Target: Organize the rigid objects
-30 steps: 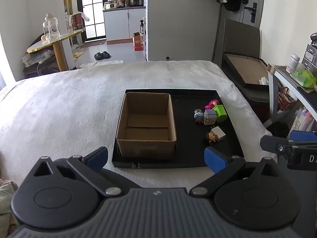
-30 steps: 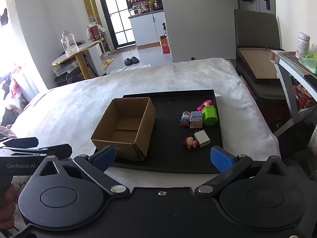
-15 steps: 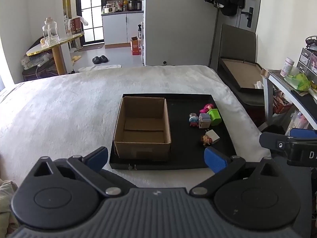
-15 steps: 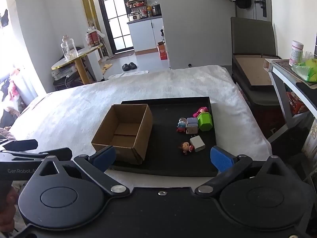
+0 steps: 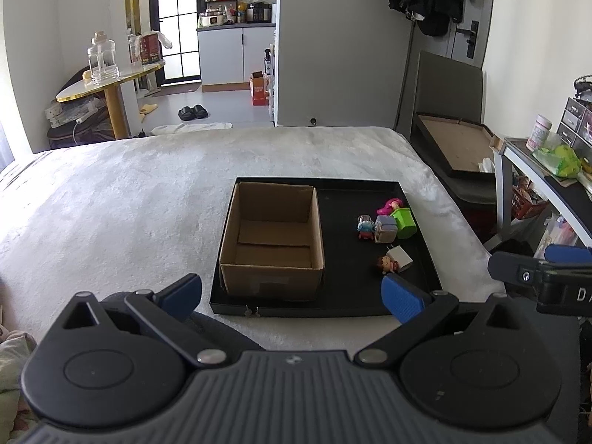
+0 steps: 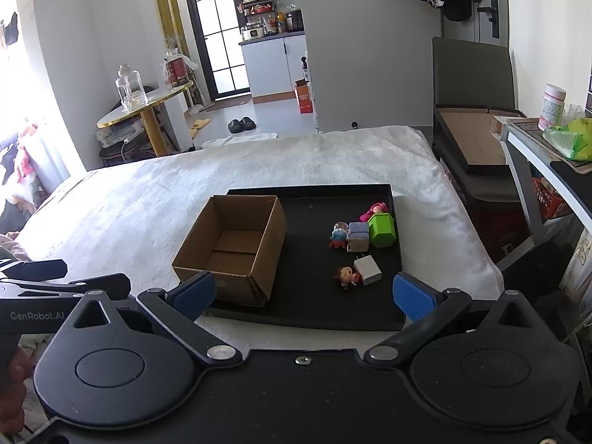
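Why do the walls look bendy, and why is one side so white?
Both wrist views use fisheye lenses, so edges curve. In the right wrist view, window light washes out the left side; the cardboard box and toys stay sharp. The left wrist view is evenly lit.

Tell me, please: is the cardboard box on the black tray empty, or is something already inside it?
Empty. Both wrist views look into the open cardboard box and show only its bare bottom flaps.

My claws carry blue pads (image 6: pixel 410 296) on black arms. A brown cardboard box (image 6: pixel 231 246) sits on a black tray (image 6: pixel 307 296) over the white bed cover (image 6: pixel 148 203). Beside it lie a green block (image 6: pixel 383 229), a pink toy (image 6: pixel 375 210) and a white charger (image 6: pixel 367 270).
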